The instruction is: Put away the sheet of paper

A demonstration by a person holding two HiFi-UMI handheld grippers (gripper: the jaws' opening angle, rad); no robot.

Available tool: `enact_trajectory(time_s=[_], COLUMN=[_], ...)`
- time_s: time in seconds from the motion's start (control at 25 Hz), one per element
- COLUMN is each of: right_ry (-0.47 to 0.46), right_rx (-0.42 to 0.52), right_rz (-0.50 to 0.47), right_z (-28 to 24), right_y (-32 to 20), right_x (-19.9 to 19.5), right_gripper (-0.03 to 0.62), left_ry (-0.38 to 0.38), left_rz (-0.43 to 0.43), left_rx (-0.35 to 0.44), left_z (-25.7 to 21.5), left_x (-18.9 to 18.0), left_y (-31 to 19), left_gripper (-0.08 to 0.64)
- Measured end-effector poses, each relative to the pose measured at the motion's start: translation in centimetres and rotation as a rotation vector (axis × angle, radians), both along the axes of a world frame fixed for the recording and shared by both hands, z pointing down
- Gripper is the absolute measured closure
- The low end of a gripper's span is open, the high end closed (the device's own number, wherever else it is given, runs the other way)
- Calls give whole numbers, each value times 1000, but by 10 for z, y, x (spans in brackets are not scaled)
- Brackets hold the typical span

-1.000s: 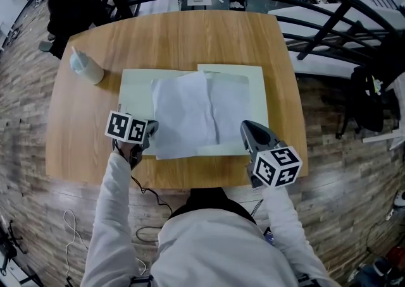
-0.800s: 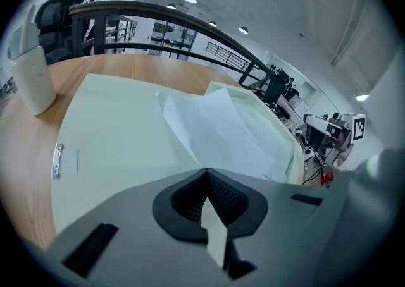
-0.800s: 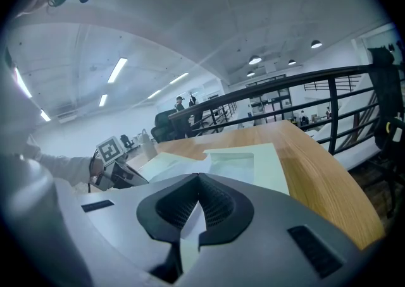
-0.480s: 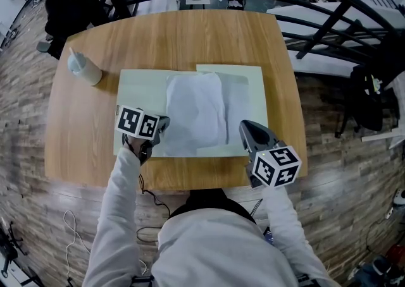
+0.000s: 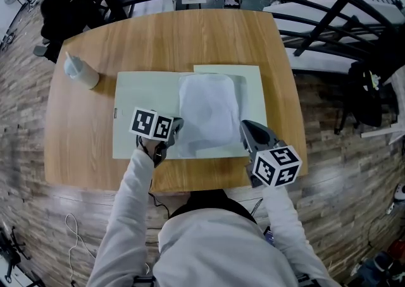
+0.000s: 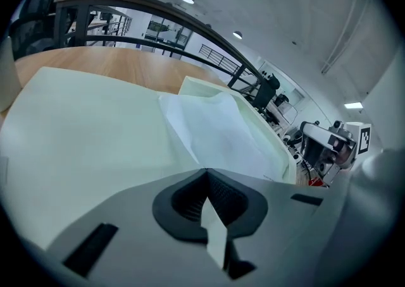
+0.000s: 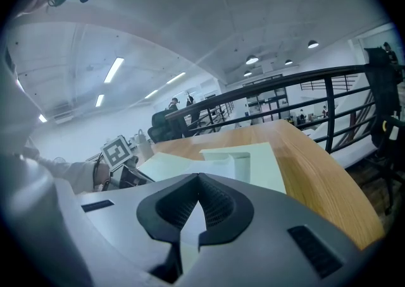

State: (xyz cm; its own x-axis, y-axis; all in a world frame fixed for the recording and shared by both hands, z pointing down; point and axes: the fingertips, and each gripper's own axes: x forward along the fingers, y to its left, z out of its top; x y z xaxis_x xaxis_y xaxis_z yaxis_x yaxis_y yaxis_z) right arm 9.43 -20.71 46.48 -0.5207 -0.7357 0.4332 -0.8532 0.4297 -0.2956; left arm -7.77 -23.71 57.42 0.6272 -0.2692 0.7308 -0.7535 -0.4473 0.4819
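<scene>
A white sheet of paper (image 5: 207, 112) lies over the middle and right half of a pale green folder (image 5: 136, 99) spread open on the wooden table (image 5: 171, 39). My left gripper (image 5: 174, 133) is at the sheet's near left corner, shut on the paper's edge; a white strip shows between its jaws in the left gripper view, where the paper (image 6: 221, 134) runs off ahead. My right gripper (image 5: 245, 129) is at the folder's near right corner, its jaws shut on a thin pale edge that looks like the folder (image 7: 259, 162).
A white squeeze bottle (image 5: 79, 71) stands at the table's left side. A black railing (image 5: 329, 14) curves round the far and right sides. A dark jacket on a chair (image 5: 63, 7) is at the far left. The table's near edge runs just below both grippers.
My left gripper has moved right with the paper's left edge, and the visible sheet has grown narrower and shifted onto the folder's right half. The right gripper has stayed in place.
</scene>
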Motion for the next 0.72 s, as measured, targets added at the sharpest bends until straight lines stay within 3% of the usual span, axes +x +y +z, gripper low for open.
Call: enact_trajectory(time_s=[0.72], right_ry=[2], right_rx=[-9], right_rz=[25], right_z=[0], right_y=[0], right_x=[4], right_gripper=[565], left_ry=[71], left_rz=[-23], left_rx=[-54], left_z=[5], left_x=[53], left_y=[0], left_gripper=[545])
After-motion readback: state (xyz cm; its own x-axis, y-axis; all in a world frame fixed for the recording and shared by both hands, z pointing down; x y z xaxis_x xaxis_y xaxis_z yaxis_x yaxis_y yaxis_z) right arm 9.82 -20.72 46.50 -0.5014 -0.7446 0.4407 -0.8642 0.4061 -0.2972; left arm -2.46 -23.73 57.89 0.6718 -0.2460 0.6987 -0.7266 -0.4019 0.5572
